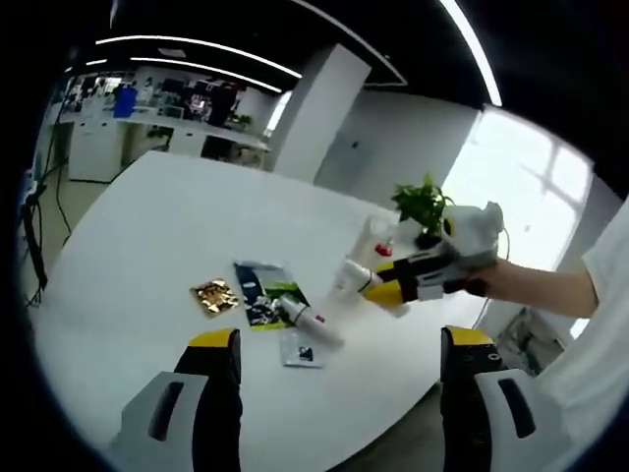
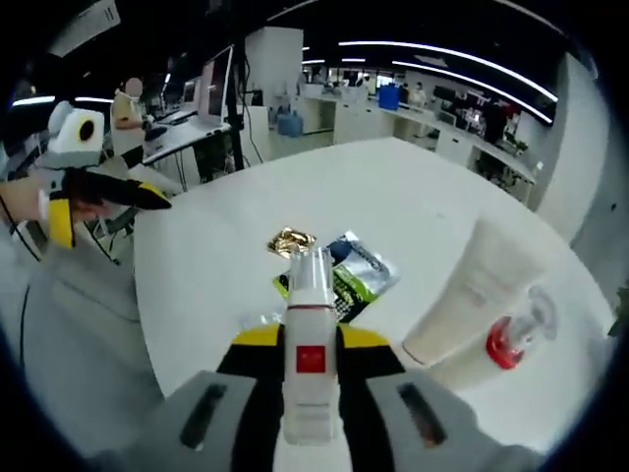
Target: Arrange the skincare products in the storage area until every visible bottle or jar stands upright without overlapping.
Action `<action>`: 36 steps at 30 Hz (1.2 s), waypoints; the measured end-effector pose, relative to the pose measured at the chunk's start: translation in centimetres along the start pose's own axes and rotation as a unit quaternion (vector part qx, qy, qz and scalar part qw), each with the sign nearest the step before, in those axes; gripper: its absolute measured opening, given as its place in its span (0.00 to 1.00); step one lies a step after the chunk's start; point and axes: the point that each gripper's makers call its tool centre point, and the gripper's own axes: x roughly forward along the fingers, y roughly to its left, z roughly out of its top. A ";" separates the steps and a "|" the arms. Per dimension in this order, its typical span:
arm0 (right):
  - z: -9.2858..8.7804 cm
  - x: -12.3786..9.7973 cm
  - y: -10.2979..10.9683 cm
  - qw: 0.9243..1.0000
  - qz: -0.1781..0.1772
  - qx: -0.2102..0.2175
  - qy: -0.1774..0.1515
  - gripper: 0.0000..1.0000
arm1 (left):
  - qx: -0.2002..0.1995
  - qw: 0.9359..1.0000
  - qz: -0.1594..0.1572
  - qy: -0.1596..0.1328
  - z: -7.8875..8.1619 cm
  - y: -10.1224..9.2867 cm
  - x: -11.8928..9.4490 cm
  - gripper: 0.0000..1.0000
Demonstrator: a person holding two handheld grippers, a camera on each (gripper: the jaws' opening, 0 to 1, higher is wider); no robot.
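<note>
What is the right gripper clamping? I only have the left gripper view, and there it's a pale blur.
Observer: A white bottle with a red square label, clamped between the right gripper's jaws.
Operator: And what's next to it on the far side?
Observer: A white tube next to a clear bottle with a red cap. I cannot tell whether either stands upright.

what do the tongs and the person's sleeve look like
Both tongs share one build: pale grey bodies with dark slots, black jaws and yellow caps at the tips. This shows on the left tongs and the right tongs. In the left gripper view, the right tongs appear from the side with a white housing on top and black and yellow bands. The person wears a white sleeve.
</note>
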 end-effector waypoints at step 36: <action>4.2 -3.2 6.4 0.996 0.020 0.030 -0.085 0.19 | -0.306 0.944 -0.084 -0.094 2.5 -5.0 5.6 0.62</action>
